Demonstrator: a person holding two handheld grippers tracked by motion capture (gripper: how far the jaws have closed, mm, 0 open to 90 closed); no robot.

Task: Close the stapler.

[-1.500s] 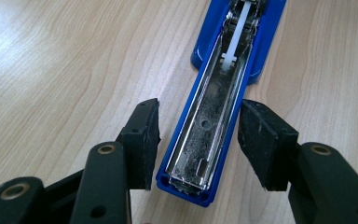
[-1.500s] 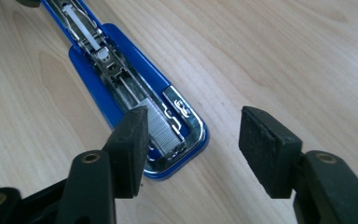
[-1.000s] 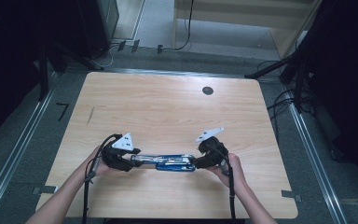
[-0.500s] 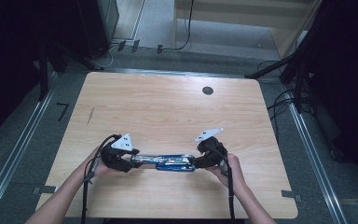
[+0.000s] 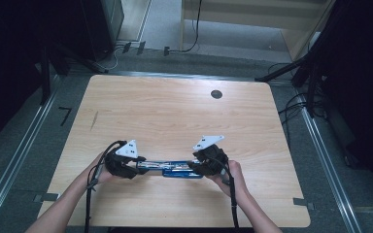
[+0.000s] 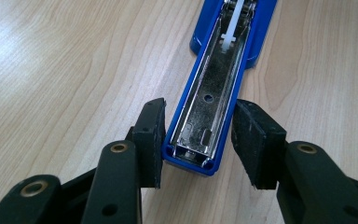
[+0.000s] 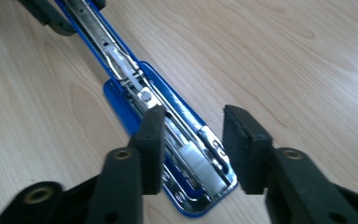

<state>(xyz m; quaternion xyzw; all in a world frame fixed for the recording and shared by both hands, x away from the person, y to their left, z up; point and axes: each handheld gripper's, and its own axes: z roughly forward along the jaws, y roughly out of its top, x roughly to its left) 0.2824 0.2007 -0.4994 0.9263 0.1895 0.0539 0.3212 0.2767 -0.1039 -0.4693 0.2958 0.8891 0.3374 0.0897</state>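
Observation:
A blue stapler [image 5: 170, 167], folded open flat with its chrome channel up, lies near the table's front edge. My left gripper [image 5: 141, 166] is at its left end and my right gripper [image 5: 194, 167] at its right end. In the left gripper view the jaws [image 6: 198, 140] have just been closing, and both pads now touch the blue sides of the stapler arm [image 6: 209, 93]. In the right gripper view the jaws [image 7: 193, 144] have also just been closing and meet the chrome hinge end of the stapler [image 7: 135, 84], which lies slanted between them.
The wooden table [image 5: 175, 111] has a small dark round hole [image 5: 216, 94] at the back right and a faint dark mark [image 5: 93, 120] at the left. Cables and dark stands line the floor behind and at both sides.

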